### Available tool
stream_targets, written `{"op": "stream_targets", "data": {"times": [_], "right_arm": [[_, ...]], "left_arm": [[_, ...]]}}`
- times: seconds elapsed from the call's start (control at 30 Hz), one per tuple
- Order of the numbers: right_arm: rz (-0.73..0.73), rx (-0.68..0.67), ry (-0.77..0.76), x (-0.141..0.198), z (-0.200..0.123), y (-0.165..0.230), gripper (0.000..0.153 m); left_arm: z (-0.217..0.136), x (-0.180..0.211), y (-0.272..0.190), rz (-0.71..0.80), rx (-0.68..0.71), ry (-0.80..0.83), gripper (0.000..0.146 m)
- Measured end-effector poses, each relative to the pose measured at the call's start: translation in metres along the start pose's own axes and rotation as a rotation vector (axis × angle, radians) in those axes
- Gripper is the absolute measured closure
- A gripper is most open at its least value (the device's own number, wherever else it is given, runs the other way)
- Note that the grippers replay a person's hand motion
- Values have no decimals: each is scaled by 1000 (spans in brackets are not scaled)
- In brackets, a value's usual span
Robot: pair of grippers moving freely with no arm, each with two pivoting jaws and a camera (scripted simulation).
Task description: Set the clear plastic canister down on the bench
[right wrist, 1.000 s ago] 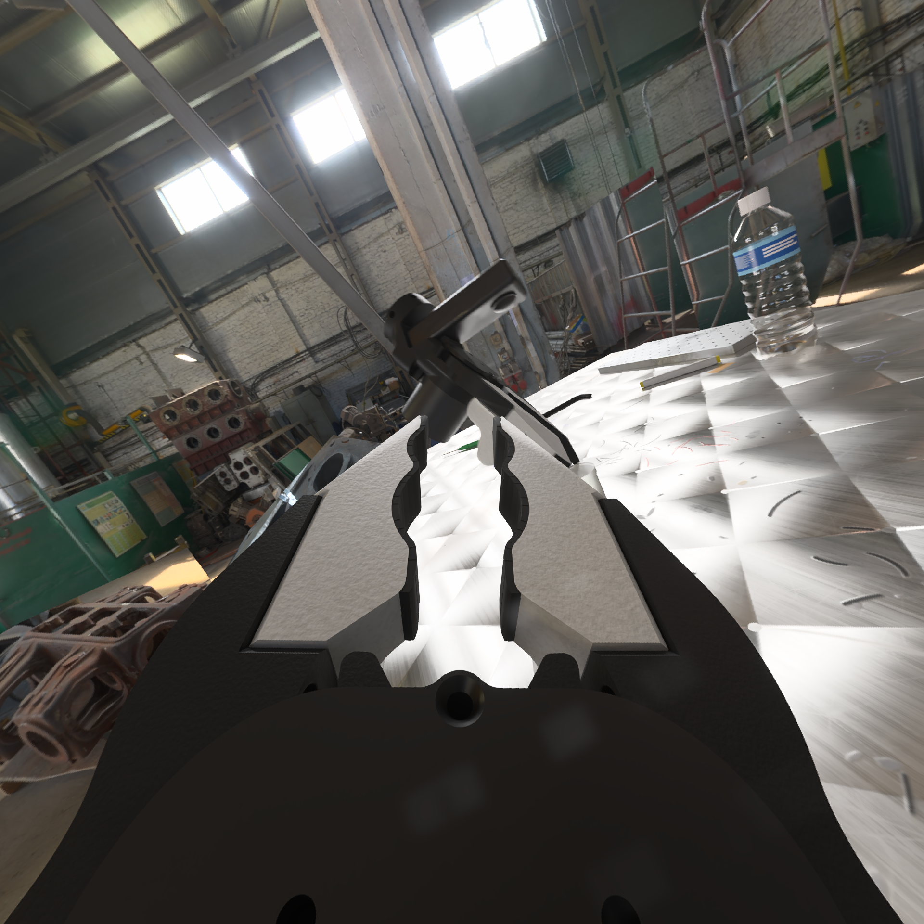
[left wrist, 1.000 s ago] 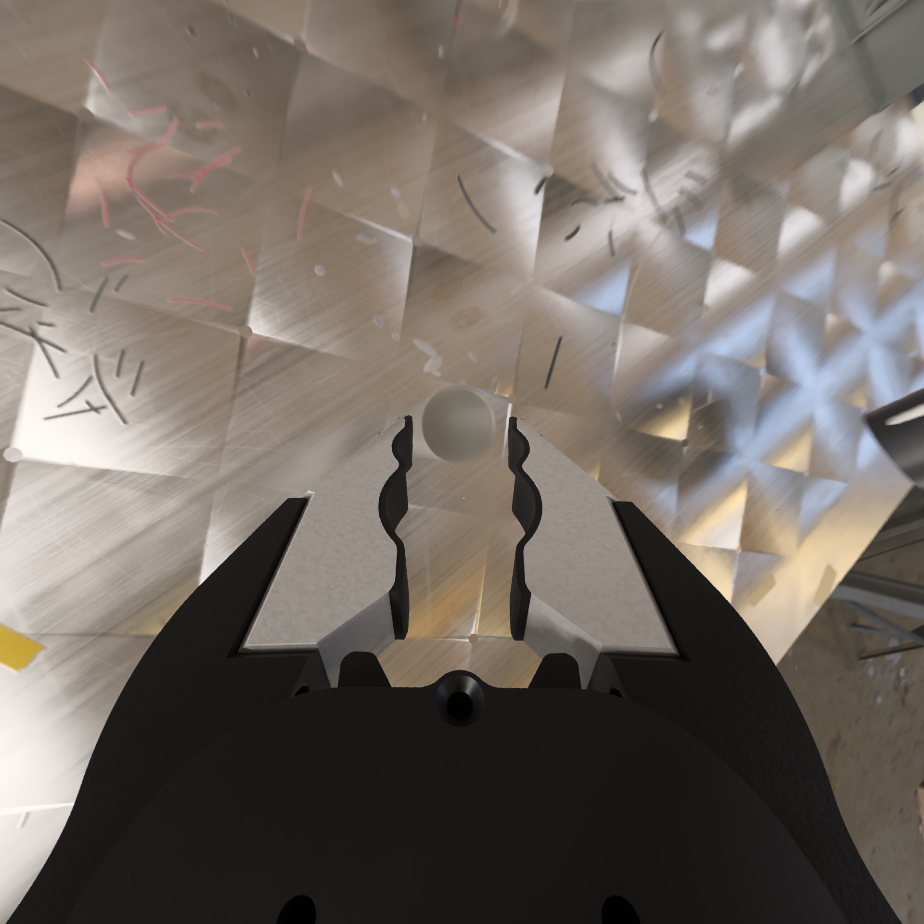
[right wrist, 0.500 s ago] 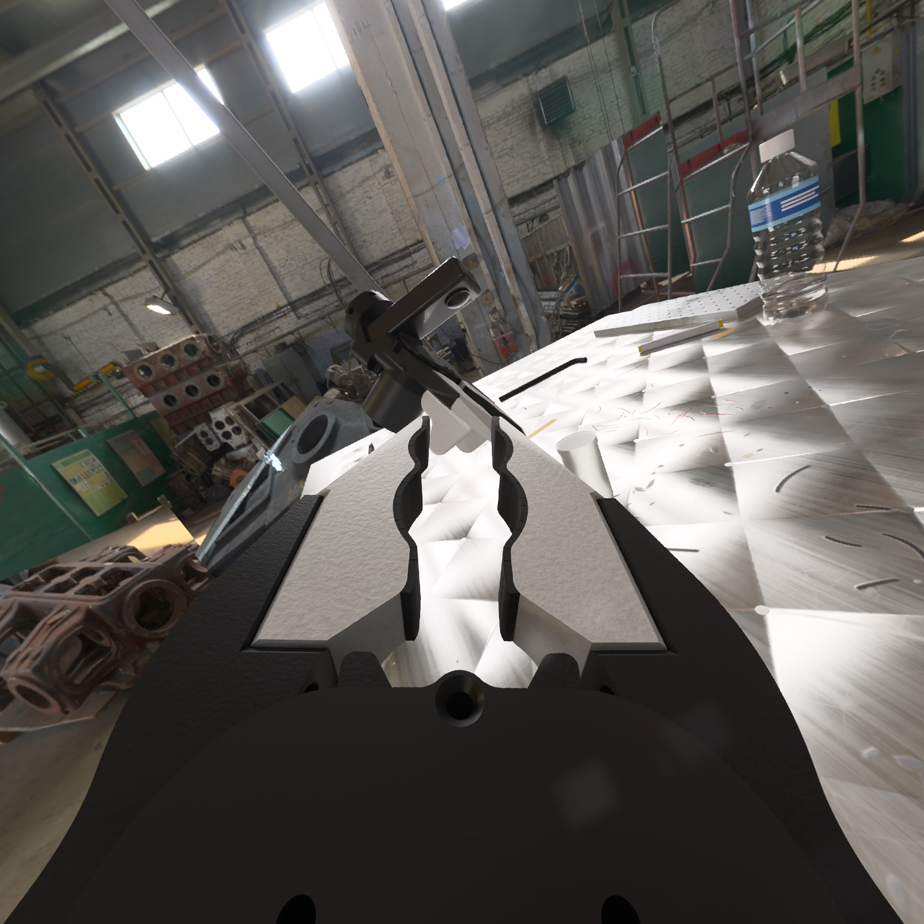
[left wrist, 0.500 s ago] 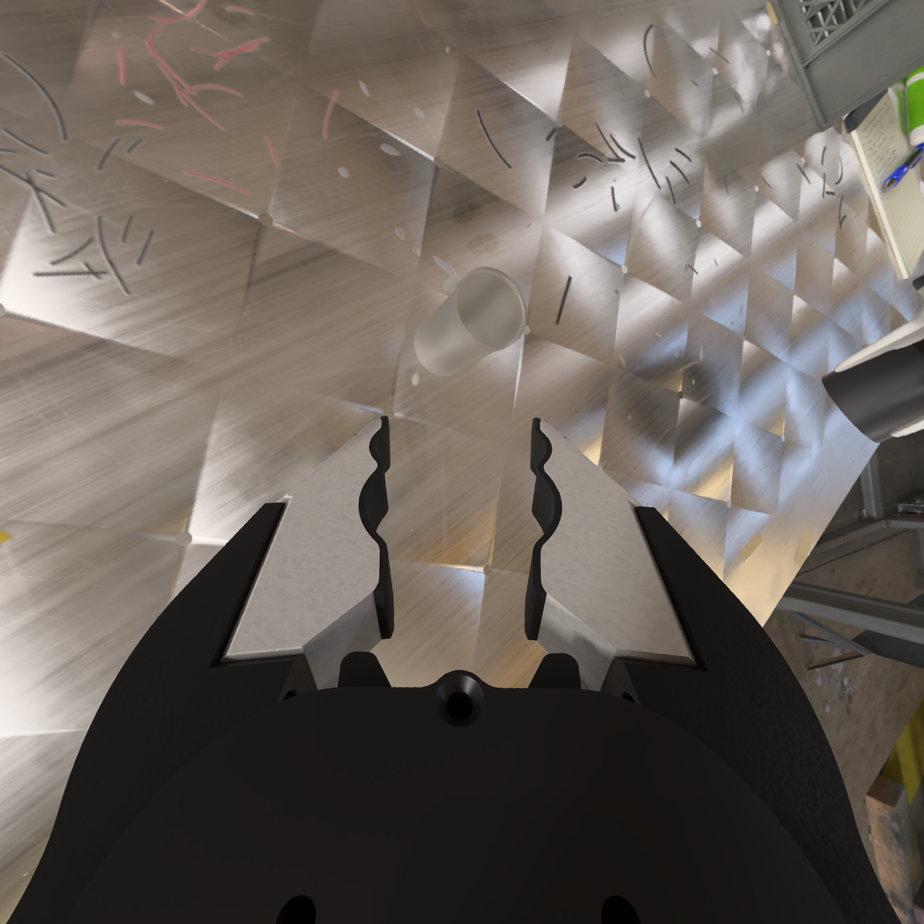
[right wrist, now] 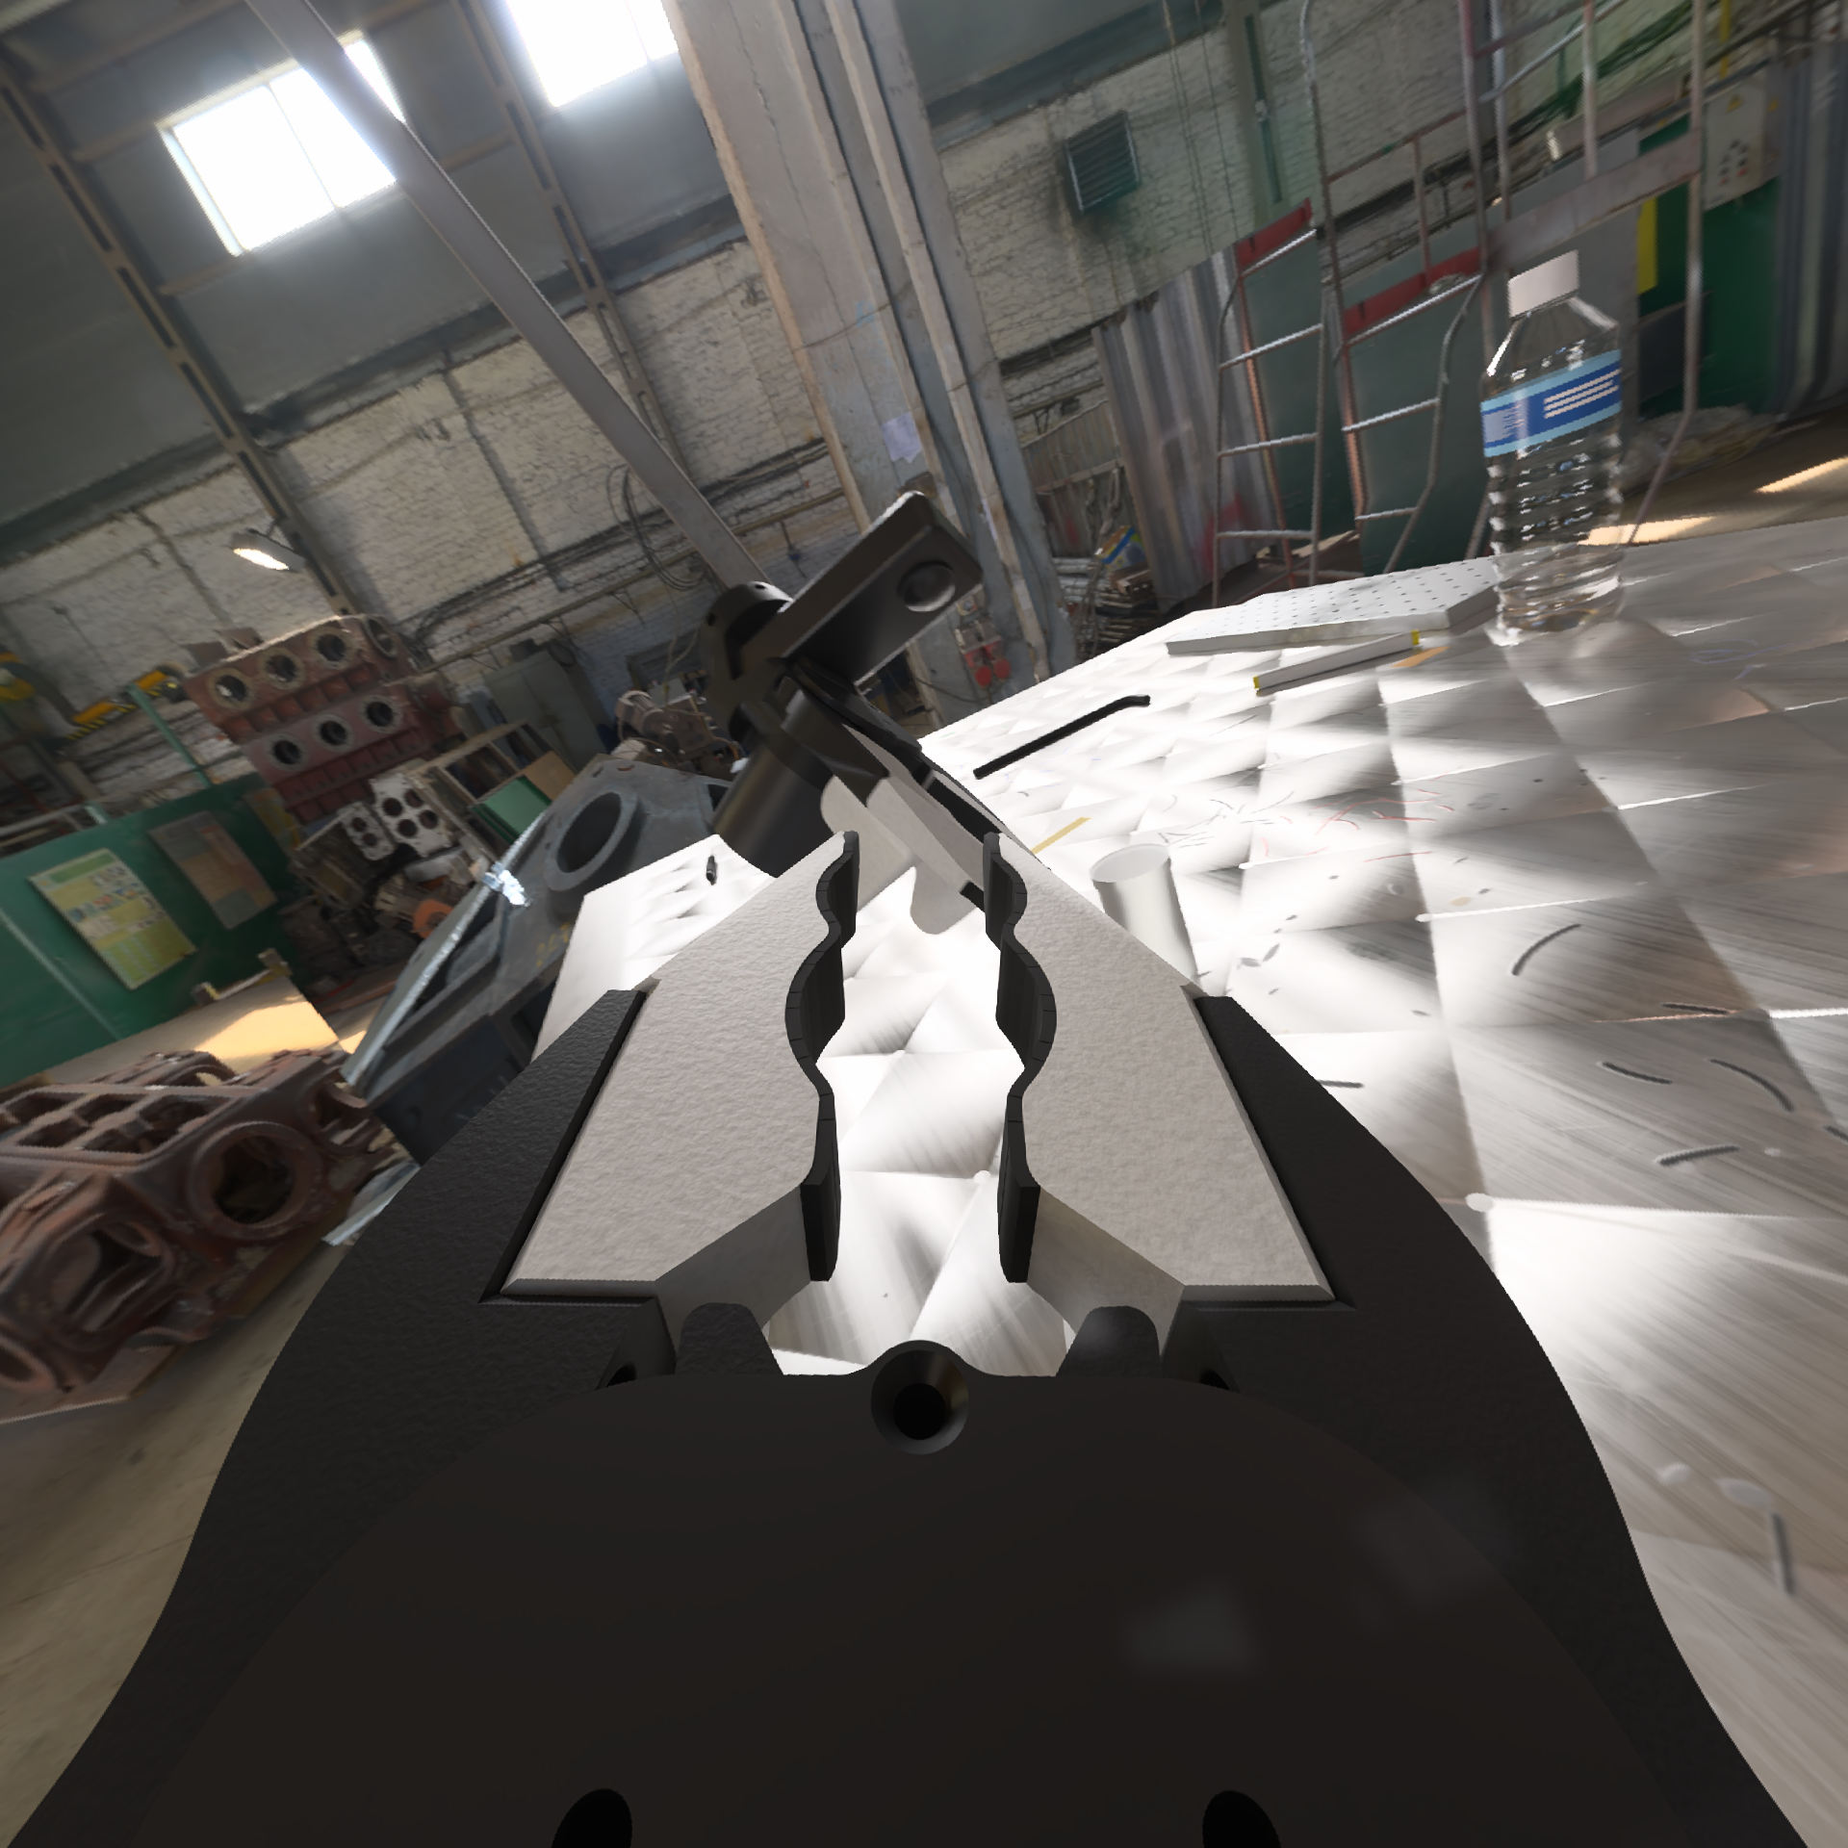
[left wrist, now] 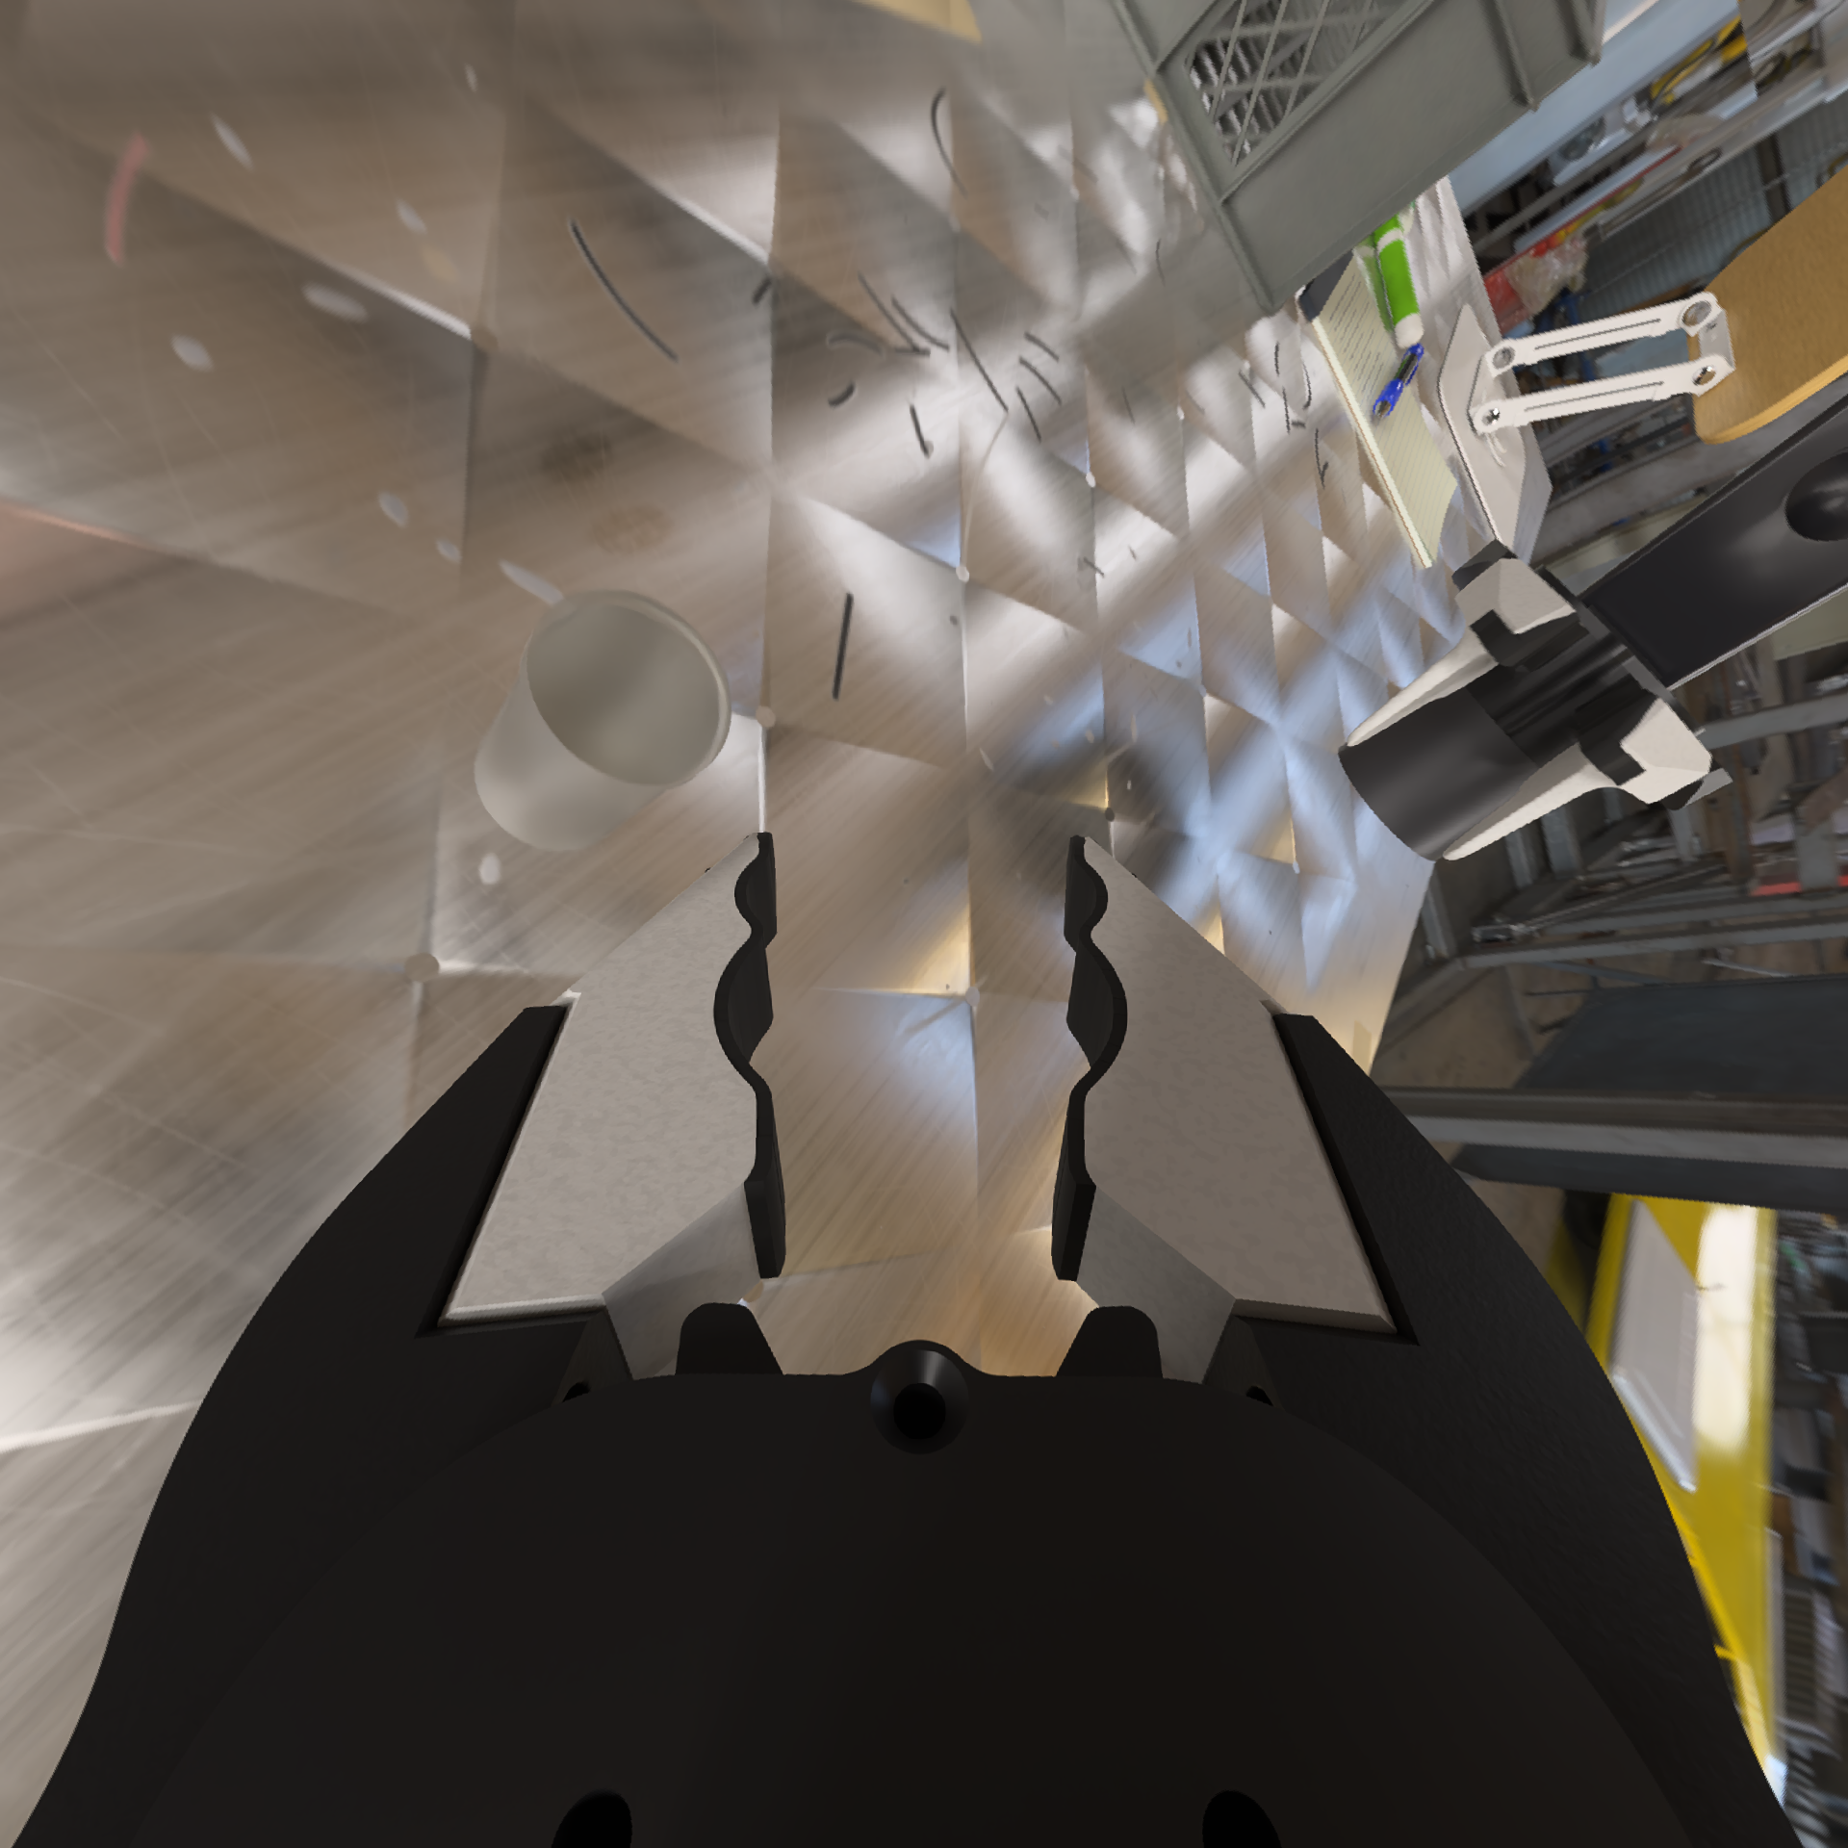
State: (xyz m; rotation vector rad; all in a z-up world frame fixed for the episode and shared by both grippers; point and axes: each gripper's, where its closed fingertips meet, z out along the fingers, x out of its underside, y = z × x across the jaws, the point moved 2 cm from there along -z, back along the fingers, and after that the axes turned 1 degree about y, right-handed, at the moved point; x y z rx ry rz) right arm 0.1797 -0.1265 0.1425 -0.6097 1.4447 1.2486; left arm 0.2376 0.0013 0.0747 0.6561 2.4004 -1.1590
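A clear water bottle [right wrist: 1553, 440] with a white cap and a blue label stands upright at the upper right of the right wrist view. Just left of its base lie a white perforated plate [right wrist: 1330, 622] and a pale bar [right wrist: 1335, 665]. Farther left, a black hex key [right wrist: 1060, 735] lies flat. Rusty castings [right wrist: 130, 1190] sit at the left edge. In the left wrist view, a grey crate [left wrist: 1330, 130] fills the upper right, with a notepad [left wrist: 1385, 420] and a green marker [left wrist: 1393, 280] below it.
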Motion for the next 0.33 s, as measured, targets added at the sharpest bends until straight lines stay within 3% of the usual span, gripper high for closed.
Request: {"op": "stream_targets", "data": {"times": [0.17, 0.33], "right_arm": [[-47, 95, 10, 1, -3, -11, 126], [-190, 308, 37, 2, -4, -27, 114]], "left_arm": [[-27, -19, 0, 138, -79, -178, 90], [-58, -34, 24, 272, -341, -384, 82]]}}
